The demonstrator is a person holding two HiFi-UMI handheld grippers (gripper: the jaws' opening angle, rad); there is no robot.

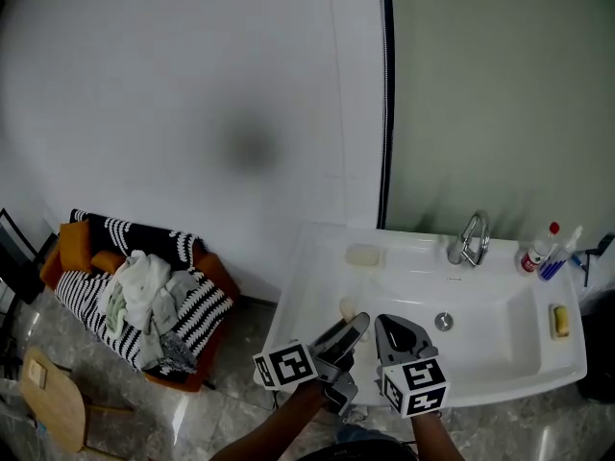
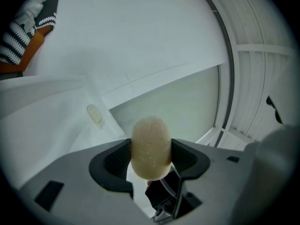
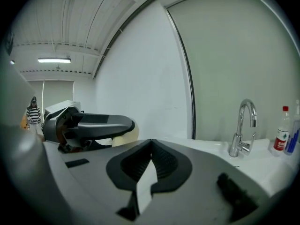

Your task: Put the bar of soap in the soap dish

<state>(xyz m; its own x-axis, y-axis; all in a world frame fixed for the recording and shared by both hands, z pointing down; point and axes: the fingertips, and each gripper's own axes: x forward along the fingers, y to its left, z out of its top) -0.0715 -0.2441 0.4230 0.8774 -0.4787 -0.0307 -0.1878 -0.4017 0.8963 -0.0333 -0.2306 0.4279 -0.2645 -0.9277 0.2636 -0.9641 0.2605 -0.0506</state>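
Observation:
My left gripper is shut on a cream oval bar of soap, which stands upright between the jaws. The soap hangs over the left part of the white sink. The soap dish, pale and oval, sits on the sink's back left ledge, beyond the soap; the left gripper view shows the dish ahead and to the left. Just right of the left one, my right gripper is shut with nothing between its jaws. The right gripper view catches the left gripper and the soap.
A chrome tap stands at the sink's back, with bottles to its right. A yellow block lies on the right rim, and a drain sits in the basin. A pile of striped cloth and a wooden stool stand on the floor at left.

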